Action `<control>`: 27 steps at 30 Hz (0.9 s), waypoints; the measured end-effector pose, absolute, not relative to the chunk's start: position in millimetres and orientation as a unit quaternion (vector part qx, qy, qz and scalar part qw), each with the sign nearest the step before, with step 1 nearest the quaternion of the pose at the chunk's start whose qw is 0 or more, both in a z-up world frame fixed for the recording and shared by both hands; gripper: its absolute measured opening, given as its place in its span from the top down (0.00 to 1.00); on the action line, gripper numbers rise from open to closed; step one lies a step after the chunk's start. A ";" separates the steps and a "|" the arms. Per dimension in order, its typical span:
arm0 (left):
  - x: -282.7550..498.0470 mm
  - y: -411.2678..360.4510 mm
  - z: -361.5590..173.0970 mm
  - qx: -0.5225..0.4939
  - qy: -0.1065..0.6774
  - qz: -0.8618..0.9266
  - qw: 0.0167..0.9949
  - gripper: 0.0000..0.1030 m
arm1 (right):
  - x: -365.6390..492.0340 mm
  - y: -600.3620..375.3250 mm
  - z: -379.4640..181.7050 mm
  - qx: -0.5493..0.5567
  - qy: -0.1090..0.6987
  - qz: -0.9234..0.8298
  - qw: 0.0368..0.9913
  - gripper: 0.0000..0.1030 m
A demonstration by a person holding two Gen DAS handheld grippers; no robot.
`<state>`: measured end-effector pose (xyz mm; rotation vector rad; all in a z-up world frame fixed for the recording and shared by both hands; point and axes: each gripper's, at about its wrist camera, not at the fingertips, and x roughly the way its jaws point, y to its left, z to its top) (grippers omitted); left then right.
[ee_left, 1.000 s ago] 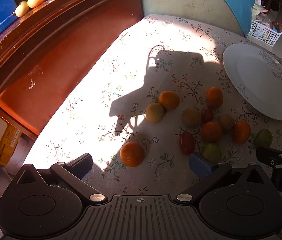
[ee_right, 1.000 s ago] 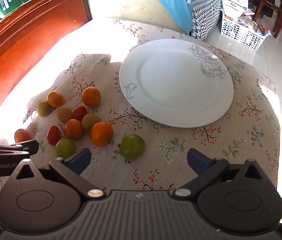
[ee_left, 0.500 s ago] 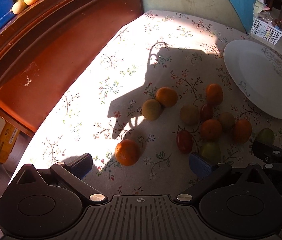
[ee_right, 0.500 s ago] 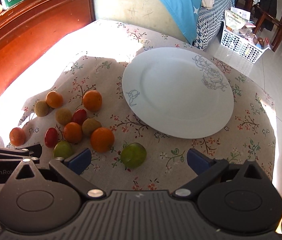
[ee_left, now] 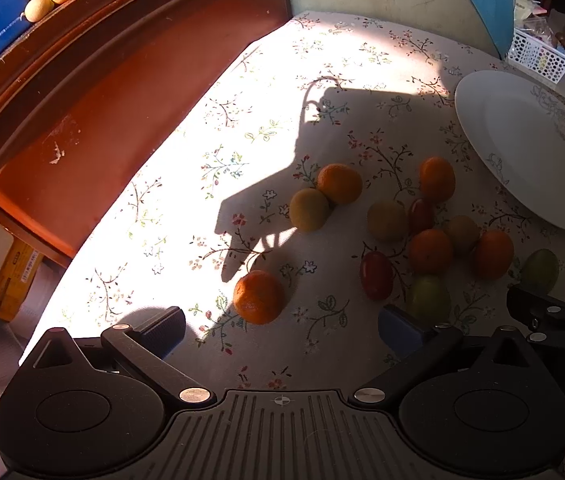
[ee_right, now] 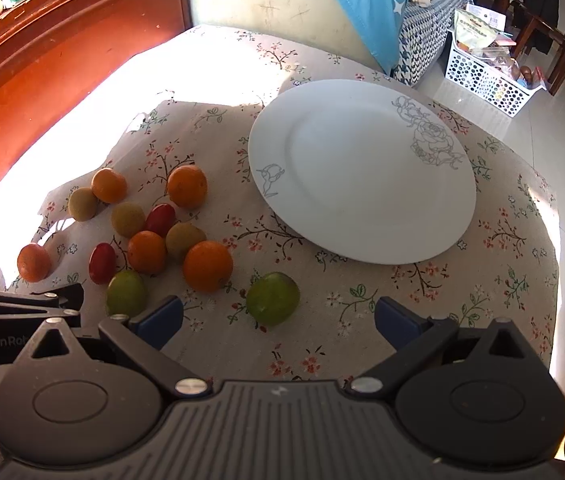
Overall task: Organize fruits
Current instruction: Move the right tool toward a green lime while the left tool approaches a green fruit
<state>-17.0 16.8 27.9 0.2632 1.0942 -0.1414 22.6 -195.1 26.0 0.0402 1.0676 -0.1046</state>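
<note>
Left claw gaping wide, empty, orange sitting just ahead between its fingers. Right claw also wide, lime lying just ahead.

My left wrist camera looks forward and down along my left fingers from close above the tablecloth, facing the fruit cluster, with the white plate off to the far right of that cluster. My right wrist camera looks the same way along my right fingers, close over the cloth, with the white plate ahead and the fruit cluster to the left of it. Both views share the plate, the fruit cluster and the floral cloth, and each catches the edge of my other gripper.
</note>
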 end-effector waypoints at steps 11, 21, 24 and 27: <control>-17.5 16.4 27.9 0.126 0.518 -0.062 0.844 0.01 | 22.5 -194.2 25.9 0.018 0.511 -0.048 0.858 0.03; -17.8 15.4 27.9 0.127 0.517 -0.063 0.844 0.01 | 20.2 -196.5 26.7 0.019 0.510 -0.049 0.859 0.04; -17.8 14.1 27.8 0.126 0.516 -0.066 0.845 0.01 | 19.2 -199.1 27.6 0.023 0.507 -0.044 0.860 0.05; -17.3 13.8 28.4 0.117 0.515 -0.077 0.846 0.01 | 17.7 -205.3 30.3 0.030 0.502 -0.031 0.864 0.06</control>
